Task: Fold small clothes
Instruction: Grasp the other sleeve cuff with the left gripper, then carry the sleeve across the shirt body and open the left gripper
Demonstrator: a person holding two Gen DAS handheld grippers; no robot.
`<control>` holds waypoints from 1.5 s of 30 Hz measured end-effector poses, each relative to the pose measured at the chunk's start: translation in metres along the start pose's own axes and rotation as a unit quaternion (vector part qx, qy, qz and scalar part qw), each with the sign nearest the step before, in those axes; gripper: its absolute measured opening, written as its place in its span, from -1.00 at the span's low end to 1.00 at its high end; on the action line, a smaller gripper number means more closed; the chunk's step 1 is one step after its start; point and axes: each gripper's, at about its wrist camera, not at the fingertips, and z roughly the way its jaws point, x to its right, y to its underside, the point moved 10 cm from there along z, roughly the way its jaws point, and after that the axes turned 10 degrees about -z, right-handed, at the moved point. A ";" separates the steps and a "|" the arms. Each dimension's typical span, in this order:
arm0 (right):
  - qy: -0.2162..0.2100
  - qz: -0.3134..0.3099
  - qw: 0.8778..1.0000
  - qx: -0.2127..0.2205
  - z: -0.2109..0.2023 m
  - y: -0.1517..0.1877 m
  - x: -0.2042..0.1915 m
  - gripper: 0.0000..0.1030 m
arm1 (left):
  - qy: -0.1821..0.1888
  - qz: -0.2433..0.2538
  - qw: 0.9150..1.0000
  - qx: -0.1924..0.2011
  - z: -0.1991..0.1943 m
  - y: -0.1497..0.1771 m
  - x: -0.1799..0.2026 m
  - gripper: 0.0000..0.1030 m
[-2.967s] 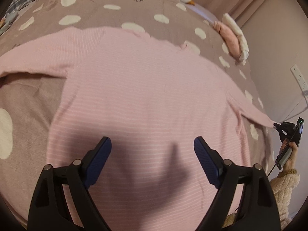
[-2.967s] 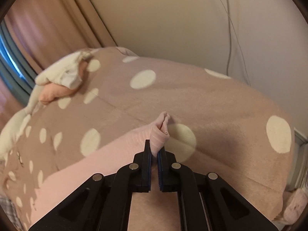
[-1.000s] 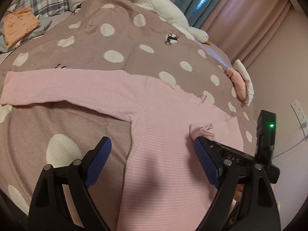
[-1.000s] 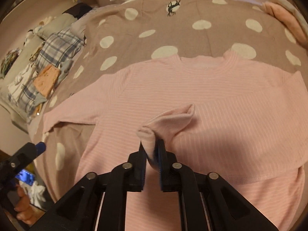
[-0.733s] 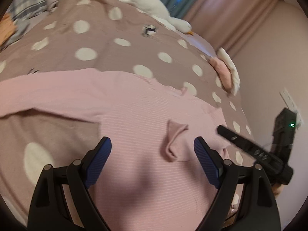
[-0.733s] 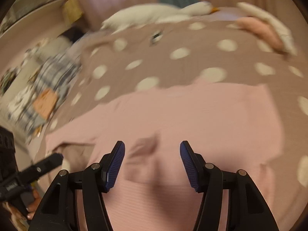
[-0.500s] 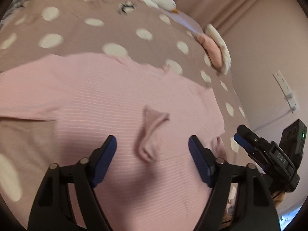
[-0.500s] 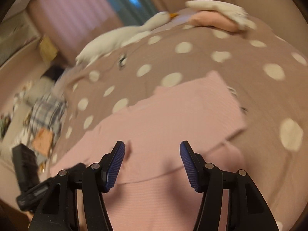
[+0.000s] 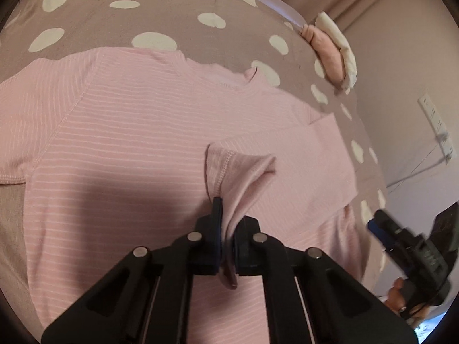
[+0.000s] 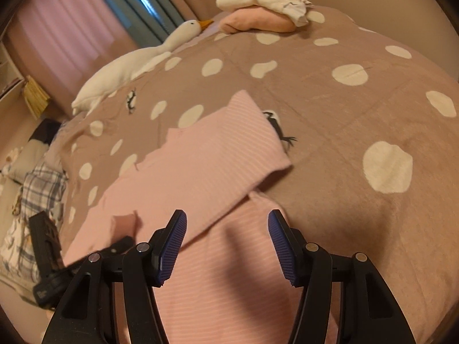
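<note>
A pink striped long-sleeved top lies flat on the bed. Its right sleeve is folded across the chest, and the cuff stands up in a small peak. My left gripper is shut on that sleeve cuff. In the right wrist view the top lies ahead with the folded sleeve on it. My right gripper is open and empty, above the top's right side near the hem. The left gripper also shows in the right wrist view, and the right gripper in the left wrist view.
The brown quilt with white spots covers the bed. A folded pink and white pile and a white goose toy lie at the far side. Plaid bedding lies to the left. A wall socket is at right.
My right gripper let go of the sleeve cuff after laying the sleeve across the chest and drew back to the right. My left gripper closed on the cuff.
</note>
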 end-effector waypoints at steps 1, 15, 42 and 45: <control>0.002 0.003 1.000 0.000 0.000 0.000 0.002 0.15 | 0.002 0.000 1.000 0.006 -0.004 -0.003 0.002 -0.91; 0.003 0.002 1.000 0.001 0.001 0.000 0.004 0.15 | 0.023 0.014 0.995 0.099 -0.105 -0.068 0.034 -0.92; 0.011 -0.087 0.996 0.008 -0.002 -0.009 -0.055 0.15 | -0.111 0.007 0.983 0.144 -0.128 -0.074 -0.056 -0.91; 0.008 -0.111 0.994 0.015 -0.004 -0.013 -0.073 0.15 | -0.122 0.005 0.983 0.140 -0.124 -0.071 -0.066 -0.91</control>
